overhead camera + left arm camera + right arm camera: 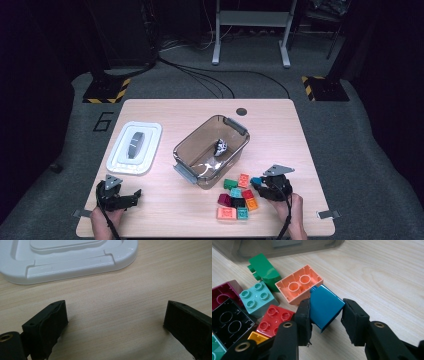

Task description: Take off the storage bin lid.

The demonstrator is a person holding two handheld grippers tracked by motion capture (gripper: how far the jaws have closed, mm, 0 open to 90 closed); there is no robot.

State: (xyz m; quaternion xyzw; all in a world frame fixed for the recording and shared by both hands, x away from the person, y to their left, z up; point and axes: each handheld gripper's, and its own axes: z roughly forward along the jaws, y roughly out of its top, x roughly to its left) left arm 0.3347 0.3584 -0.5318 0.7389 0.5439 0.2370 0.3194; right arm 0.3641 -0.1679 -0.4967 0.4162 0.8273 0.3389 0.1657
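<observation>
- My right gripper (325,315) is clamped on a blue block (325,308); both black pads press its sides, and the block sits tilted between them, its lower corner just over the table (387,277).
- From the high view, that right gripper (261,184) is near the table's front right, at the right edge of the heap of blocks, with the blue block (256,181) at its tip.
- Just beyond the blue block lies an orange block (298,286), hollow side up, touching or almost touching it.
- A green block (263,271) lies beside the orange one, closer to the bin.
- A red block (273,320), a light teal block (257,298), a black block (229,322) turned hollow side up and a dark red block (223,292) crowd together to the left of my right gripper.
- The clear bin (186,150) stands open in the middle of the table, just behind the heap, with a small black-and-white thing (220,146) inside it.
- The white lid (150,131) lies flat to the left of the bin, apart from it.
- My left gripper (115,317) rests low over bare table with its jaws wide apart and nothing between them; the lid's (75,265) rim is just ahead of it.
- In the high view my left gripper (134,194) is at the front left of the table, well apart from the blocks.
</observation>
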